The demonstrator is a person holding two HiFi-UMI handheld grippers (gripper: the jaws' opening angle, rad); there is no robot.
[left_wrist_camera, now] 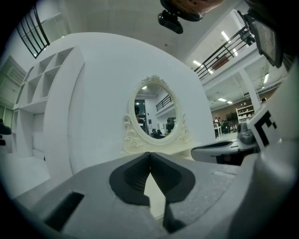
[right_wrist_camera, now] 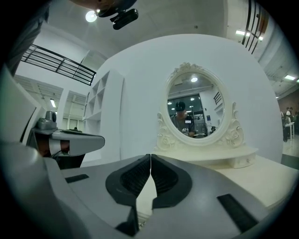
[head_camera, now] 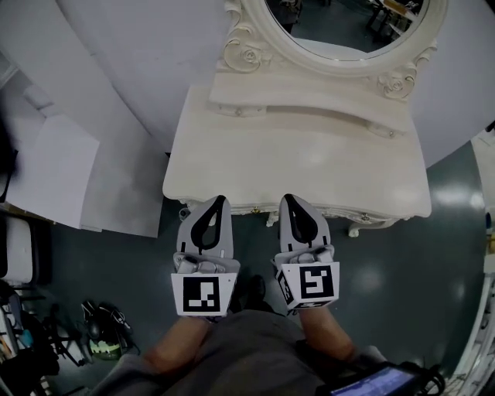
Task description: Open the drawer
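A cream dressing table [head_camera: 294, 155] with an oval carved mirror [head_camera: 348, 23] stands against a white wall. Its drawer front is hidden under the top's front overhang in the head view. My left gripper [head_camera: 219, 199] and right gripper [head_camera: 288, 197] are held level side by side, their tips at the table's front edge. In the left gripper view the left gripper [left_wrist_camera: 150, 153] is shut on nothing, with the mirror [left_wrist_camera: 156, 116] ahead. The right gripper [right_wrist_camera: 150, 155] is likewise shut and empty, facing the mirror [right_wrist_camera: 196, 109].
A white shelf unit [left_wrist_camera: 42, 93] stands to the left of the table. White panels [head_camera: 69, 178] lean at the left. Dark gear and cables [head_camera: 100, 332] lie on the grey-green floor at the lower left.
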